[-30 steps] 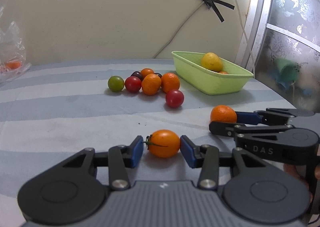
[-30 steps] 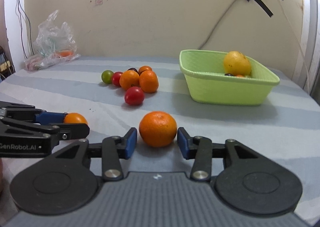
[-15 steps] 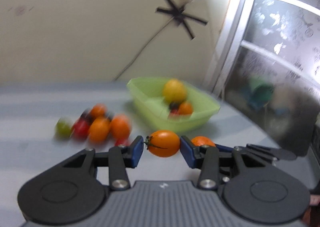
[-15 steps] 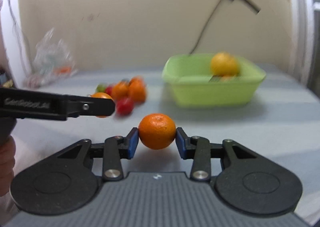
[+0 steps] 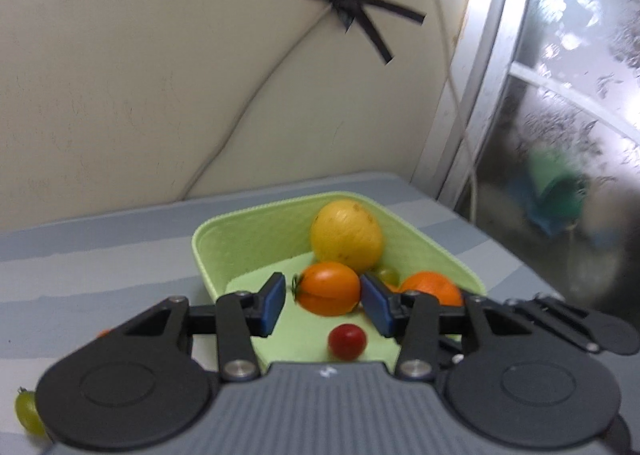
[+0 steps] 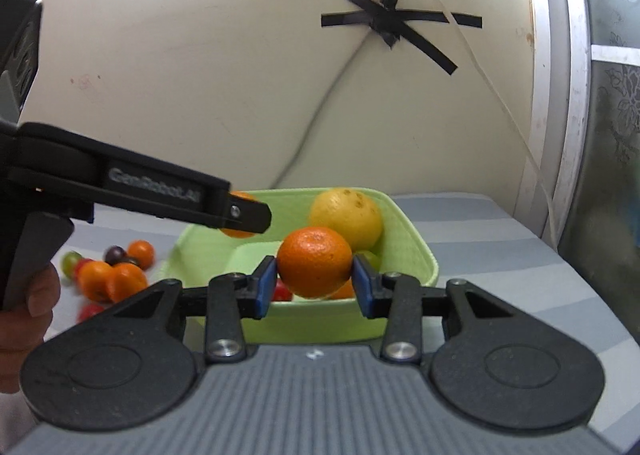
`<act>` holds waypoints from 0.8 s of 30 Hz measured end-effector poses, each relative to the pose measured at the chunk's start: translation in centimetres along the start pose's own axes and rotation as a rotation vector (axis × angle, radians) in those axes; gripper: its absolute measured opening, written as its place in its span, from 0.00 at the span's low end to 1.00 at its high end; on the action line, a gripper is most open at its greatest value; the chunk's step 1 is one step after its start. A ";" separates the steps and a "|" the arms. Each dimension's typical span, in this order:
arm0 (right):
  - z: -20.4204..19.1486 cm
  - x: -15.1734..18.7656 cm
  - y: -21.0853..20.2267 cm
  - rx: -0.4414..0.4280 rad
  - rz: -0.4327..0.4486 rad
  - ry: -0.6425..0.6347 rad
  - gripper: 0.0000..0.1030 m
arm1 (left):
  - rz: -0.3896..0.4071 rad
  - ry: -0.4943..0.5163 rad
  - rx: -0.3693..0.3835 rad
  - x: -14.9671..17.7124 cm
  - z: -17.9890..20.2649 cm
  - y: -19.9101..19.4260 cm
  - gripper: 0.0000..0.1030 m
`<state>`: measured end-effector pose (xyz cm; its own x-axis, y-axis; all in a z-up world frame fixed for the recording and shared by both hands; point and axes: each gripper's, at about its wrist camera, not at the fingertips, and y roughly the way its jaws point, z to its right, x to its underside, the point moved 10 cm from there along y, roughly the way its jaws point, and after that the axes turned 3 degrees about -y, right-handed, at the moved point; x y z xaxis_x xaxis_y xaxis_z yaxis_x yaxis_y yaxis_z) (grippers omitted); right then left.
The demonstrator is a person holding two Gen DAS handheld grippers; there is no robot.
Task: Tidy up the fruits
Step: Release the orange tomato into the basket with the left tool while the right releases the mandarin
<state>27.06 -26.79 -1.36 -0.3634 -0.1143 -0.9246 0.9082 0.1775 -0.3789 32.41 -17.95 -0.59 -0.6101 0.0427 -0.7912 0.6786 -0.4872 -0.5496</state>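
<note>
My left gripper is over the green basket; its pads stand slightly apart from an orange tomato between them. My right gripper is shut on a mandarin and holds it above the basket's near rim. The basket holds a yellow lemon, a small red tomato and a green fruit, partly hidden. The right gripper's mandarin also shows in the left wrist view. The left gripper crosses the right wrist view.
Several loose tomatoes and mandarins lie on the striped cloth left of the basket. A green tomato sits by my left gripper. A wall with a taped cable stands behind; a window frame is at the right.
Both grippers lifted their fruit from the cloth and carried it forward to the basket. The left pads now stand slightly wider around the orange tomato.
</note>
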 end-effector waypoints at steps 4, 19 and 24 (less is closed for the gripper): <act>0.0 -0.1 -0.4 0.017 0.016 -0.010 0.45 | -0.003 -0.032 0.005 0.2 -0.2 -0.7 0.49; -11.2 1.8 -5.9 -0.280 0.000 -0.078 0.41 | 0.149 -0.290 -0.271 7.2 -17.3 -17.6 0.48; -14.5 2.0 -4.2 -0.290 -0.048 -0.120 0.41 | 0.118 -0.296 -0.200 7.0 -17.8 -16.0 0.48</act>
<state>19.52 -13.60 -2.15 -0.3616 -0.2405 -0.9008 0.7875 0.4383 -0.4332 24.57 5.66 -2.06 -0.5951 -0.2714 -0.7565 0.7997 -0.2929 -0.5240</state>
